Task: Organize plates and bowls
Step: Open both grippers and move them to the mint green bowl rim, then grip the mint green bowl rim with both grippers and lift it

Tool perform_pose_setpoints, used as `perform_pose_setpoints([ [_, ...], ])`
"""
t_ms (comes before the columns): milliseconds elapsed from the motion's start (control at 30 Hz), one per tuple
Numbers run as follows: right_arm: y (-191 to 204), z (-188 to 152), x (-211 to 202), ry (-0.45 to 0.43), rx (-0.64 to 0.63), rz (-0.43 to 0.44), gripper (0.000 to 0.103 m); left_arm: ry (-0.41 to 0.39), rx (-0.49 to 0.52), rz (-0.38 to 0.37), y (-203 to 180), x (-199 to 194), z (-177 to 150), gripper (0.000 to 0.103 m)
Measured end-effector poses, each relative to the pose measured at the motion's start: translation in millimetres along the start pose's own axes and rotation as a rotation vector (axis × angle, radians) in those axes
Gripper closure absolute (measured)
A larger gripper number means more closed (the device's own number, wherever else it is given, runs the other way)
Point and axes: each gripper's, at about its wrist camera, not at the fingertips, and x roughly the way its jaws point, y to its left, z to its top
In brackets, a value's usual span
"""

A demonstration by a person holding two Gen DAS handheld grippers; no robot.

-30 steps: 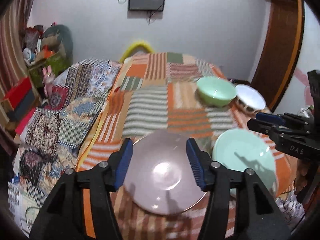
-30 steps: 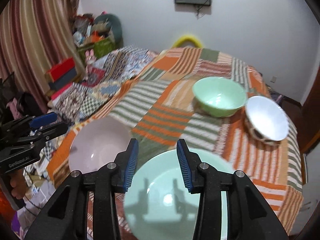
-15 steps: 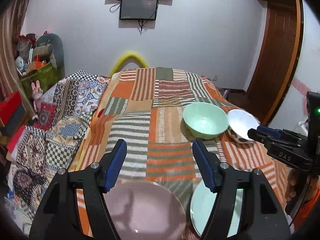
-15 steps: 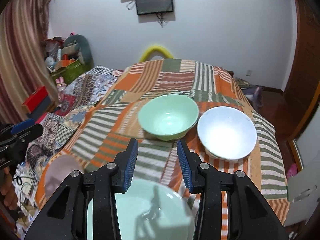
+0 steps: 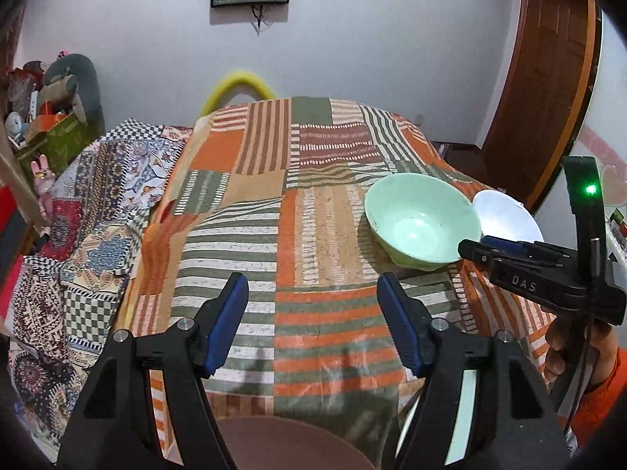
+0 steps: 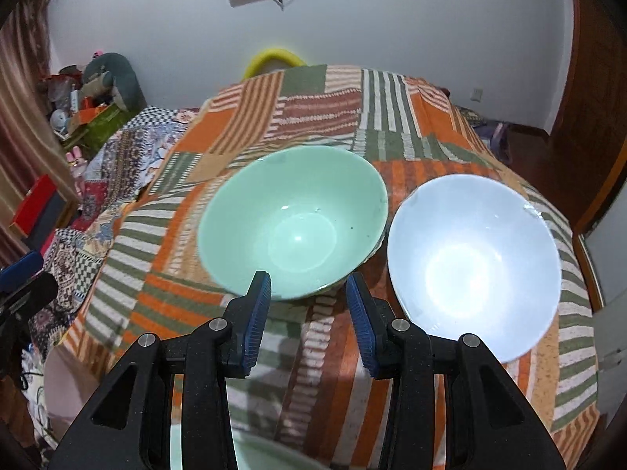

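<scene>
My left gripper [image 5: 313,315] stands with its fingers [image 5: 229,315] wide; they were just spreading, and nothing sits between the ribbed blue pads, only the striped patchwork cloth [image 5: 325,235] of the bench. The pads are soft-looking, ridged rubber set on matte black, angular arms with round silver pins.

My right gripper [image 6: 309,315] keeps its fingers [image 6: 258,313] narrow, with nothing between them; their tips frame the near rim of the mint-green bowl [image 6: 294,223] without touching it. That bowl is smooth and glossy, deep and round, with a flat circular floor that catches the light.

Just beside it, to the right, sits the white bowl [image 6: 474,262], equally glossy and wider at the mouth, its rim almost touching the green one. Both rest upright on the cloth, a coarse weave of orange, olive and cream stripes in square patches.

At the bottom edge of the left view a dull pinkish-brown plate [image 5: 290,444] curves under my fingers, and a pale green plate [image 5: 464,411] shows as a sliver beside it on the right.

Further left lies a busier quilt [image 5: 90,243] of checks and florals; behind, a yellow padded hoop [image 5: 239,86] leans against the plain white wall [image 5: 392,39].
</scene>
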Motion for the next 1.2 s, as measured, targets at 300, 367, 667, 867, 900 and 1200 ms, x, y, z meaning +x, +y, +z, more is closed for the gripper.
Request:
perform_pose_setpoints([
  [300,-6.7,6.9,18.5,0.03,0.036,-0.022,0.066,0.024,0.0,-0.029,3.9,16.1,0.8,0.035],
  [367,-6.6,9.0,24.4,0.042,0.035,-0.025,0.068,0.029,0.006,-0.02,4.8,18.4,0.4,0.035],
  [667,19.4,-0.3,29.2,0.065,-0.132,-0.004,0.08,0.093,0.01,-0.001,16.2,36.1,-2.0,0.035],
  [867,34.6,-15.8,20.7,0.106,-0.204,0.101,0.082,0.143,-0.016,-0.022,26.9,49.2,-1.8,0.037],
  [900,37.8,-16.7,20.7,0.114,-0.211,0.117,0.082,0.149,-0.019,-0.02,28.1,50.7,-1.9,0.041],
  [1200,45.5,-15.7,17.6,0.142,-0.204,0.19,0.079,0.192,-0.026,-0.017,38.8,65.5,0.5,0.047],
])
